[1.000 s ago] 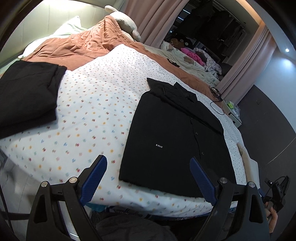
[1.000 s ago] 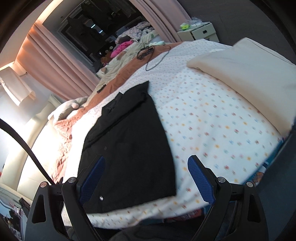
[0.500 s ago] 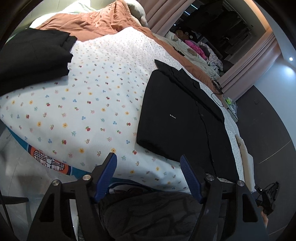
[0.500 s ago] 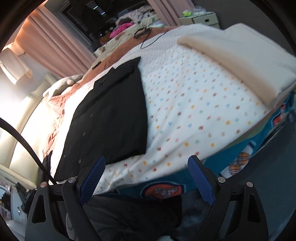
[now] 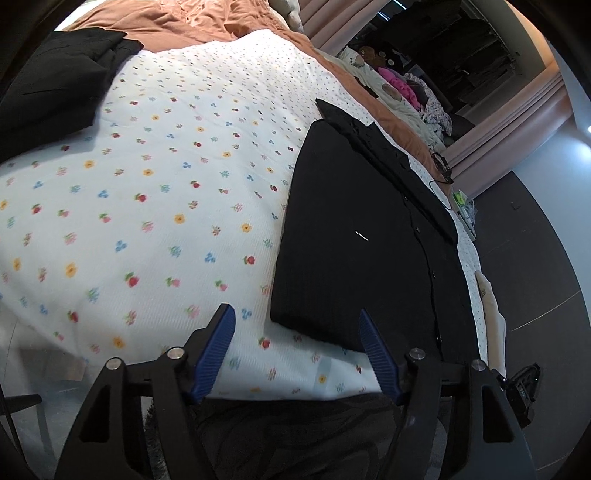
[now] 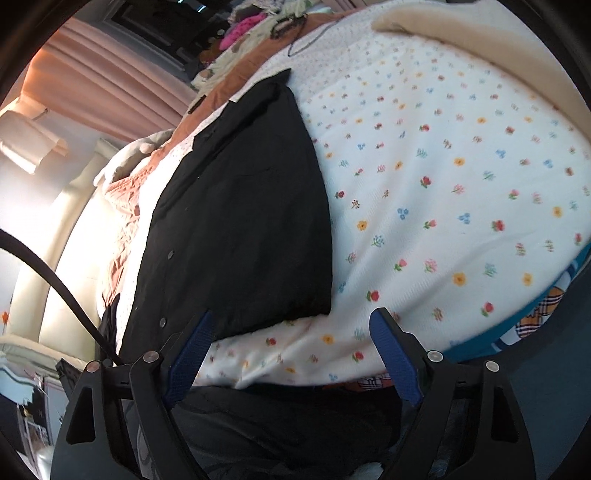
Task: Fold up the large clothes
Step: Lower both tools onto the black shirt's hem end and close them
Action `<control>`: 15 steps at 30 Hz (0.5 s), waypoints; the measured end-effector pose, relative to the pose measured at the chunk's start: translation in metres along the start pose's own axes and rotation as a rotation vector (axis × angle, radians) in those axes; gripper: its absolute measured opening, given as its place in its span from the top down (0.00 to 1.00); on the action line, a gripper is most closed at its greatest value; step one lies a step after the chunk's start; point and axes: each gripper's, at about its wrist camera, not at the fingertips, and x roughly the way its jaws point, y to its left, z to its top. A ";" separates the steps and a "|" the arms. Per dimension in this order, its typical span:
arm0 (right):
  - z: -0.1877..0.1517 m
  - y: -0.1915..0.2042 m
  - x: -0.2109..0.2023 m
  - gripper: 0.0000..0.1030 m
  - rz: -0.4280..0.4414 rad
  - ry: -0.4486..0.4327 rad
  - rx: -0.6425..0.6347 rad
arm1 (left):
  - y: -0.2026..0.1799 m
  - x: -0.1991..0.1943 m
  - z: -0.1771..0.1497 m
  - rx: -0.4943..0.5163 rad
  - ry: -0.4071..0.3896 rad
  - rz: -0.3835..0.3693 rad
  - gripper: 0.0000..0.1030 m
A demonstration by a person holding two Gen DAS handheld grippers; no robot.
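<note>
The black shirt [image 5: 354, 240] lies flat on the bed's flowered sheet [image 5: 155, 192], its sides already turned in so that it forms a long narrow panel, collar at the far end and hem near the bed's front edge. Compared with a second ago it fills much more of both views and its hem sits far closer to the fingertips: both tools have come down toward the near edge of the bed. The left tool [image 5: 297, 354] has just been closing its jaws partway, and they stand open with only sheet between them, the hem's left corner just ahead. The right tool [image 6: 291, 354] has narrowed a little too and is also open and empty, its left finger [image 6: 192, 350] next to the hem near the button placket (whether it touches the cloth cannot be told). This reads as the approach to pinching the two hem corners, likely to fold the hem up toward the collar.

The left wrist view alone shows a second dark garment [image 5: 55, 77] already folded at the far left of the bed, an orange blanket [image 5: 177, 22] behind it, and a small white label on the shirt's chest. The right wrist view alone shows the cream cushion [image 6: 480, 40] at the bed's right side and the teal patterned cover [image 6: 535, 317] under the sheet's edge.
</note>
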 end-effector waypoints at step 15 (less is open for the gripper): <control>0.011 -0.019 0.055 0.35 0.266 0.024 0.130 | 0.005 0.035 0.015 -0.146 0.062 -0.174 0.42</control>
